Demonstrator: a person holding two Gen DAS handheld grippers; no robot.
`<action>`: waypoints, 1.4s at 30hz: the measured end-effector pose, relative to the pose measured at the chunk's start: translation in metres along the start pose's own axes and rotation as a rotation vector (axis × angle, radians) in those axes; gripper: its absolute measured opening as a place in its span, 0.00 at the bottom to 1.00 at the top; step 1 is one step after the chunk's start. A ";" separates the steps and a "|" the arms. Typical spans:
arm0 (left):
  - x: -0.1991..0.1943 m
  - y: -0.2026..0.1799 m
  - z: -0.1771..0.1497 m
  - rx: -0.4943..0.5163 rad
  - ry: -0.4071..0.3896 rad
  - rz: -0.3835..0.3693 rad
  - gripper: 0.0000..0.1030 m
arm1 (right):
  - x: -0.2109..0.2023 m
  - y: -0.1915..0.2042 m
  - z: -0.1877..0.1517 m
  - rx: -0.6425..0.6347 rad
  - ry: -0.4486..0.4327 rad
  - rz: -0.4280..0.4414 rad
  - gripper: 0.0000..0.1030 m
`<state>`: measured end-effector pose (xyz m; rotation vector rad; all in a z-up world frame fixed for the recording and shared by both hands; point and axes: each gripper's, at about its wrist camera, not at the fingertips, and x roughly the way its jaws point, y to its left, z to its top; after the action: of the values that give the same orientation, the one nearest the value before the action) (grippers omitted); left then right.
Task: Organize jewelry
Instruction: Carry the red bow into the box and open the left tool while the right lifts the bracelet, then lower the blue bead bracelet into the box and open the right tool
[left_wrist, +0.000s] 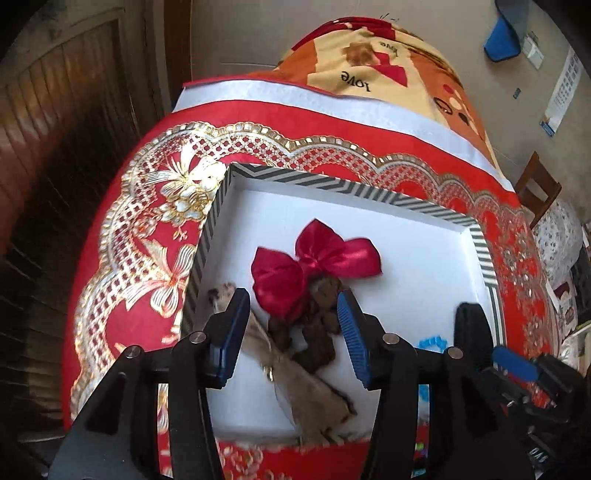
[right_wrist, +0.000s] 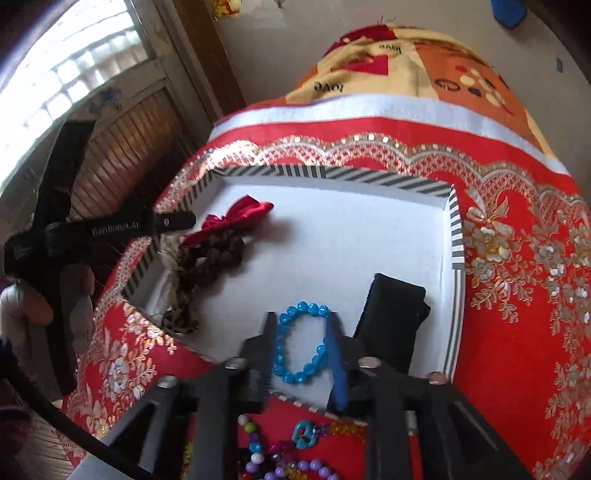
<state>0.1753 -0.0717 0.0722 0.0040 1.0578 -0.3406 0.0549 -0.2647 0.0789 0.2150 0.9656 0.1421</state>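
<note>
Blue bead bracelet (right_wrist: 301, 343) lies flat on the white floor of the striped-rim box (right_wrist: 456, 236), between the right gripper (right_wrist: 301, 349) fingers, which are spread wide, nothing grasped. Black pouch (right_wrist: 391, 314) just right of it. Right view only: loose colored beads (right_wrist: 280, 454) on the red tablecloth (right_wrist: 517, 295) below the gripper, outside the box. Left gripper (left_wrist: 293, 332) released too, hovering over the red bow (left_wrist: 317, 262) and brown braided piece (left_wrist: 314, 332). Left view only: tan cloth strip (left_wrist: 306, 387) under the bow; the bracelet is barely a blue sliver there.
</note>
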 end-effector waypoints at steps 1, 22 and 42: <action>-0.004 -0.002 -0.004 0.007 -0.005 0.007 0.48 | -0.005 0.001 0.000 0.003 -0.010 0.004 0.31; -0.080 -0.039 -0.092 0.032 -0.079 0.059 0.48 | -0.073 -0.001 -0.054 0.043 -0.077 -0.058 0.33; -0.110 -0.059 -0.155 0.036 -0.084 0.097 0.48 | -0.103 0.007 -0.103 0.011 -0.052 -0.055 0.34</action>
<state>-0.0216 -0.0716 0.0983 0.0727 0.9644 -0.2702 -0.0881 -0.2683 0.1063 0.2008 0.9199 0.0805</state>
